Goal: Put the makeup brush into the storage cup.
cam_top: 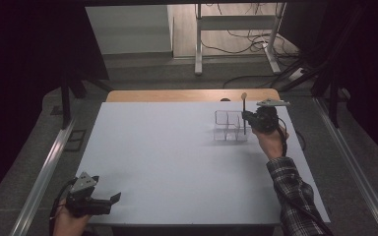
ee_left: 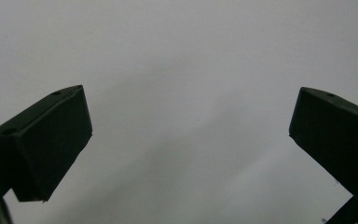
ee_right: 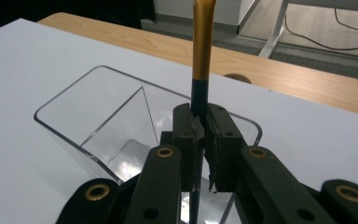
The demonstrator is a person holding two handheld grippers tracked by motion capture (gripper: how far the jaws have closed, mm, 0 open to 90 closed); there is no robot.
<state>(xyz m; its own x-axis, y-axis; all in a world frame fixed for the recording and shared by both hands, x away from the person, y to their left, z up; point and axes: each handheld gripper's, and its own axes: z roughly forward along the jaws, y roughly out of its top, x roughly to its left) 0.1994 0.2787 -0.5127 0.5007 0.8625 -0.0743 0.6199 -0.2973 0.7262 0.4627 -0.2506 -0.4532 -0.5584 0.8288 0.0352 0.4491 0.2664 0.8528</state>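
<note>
Right tongs point(ee_right: 200, 140) clamp an upright brush point(ee_right: 202, 42) over the clear organizer point(ee_right: 88, 121).

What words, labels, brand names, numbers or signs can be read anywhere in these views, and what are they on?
None can be read. The clear organizer, the gold-and-dark stick clamped in the right gripper, the white table top, the left gripper and the grey plate on it carry no visible print. The dark floor plate left of the table is too small to tell.
</note>
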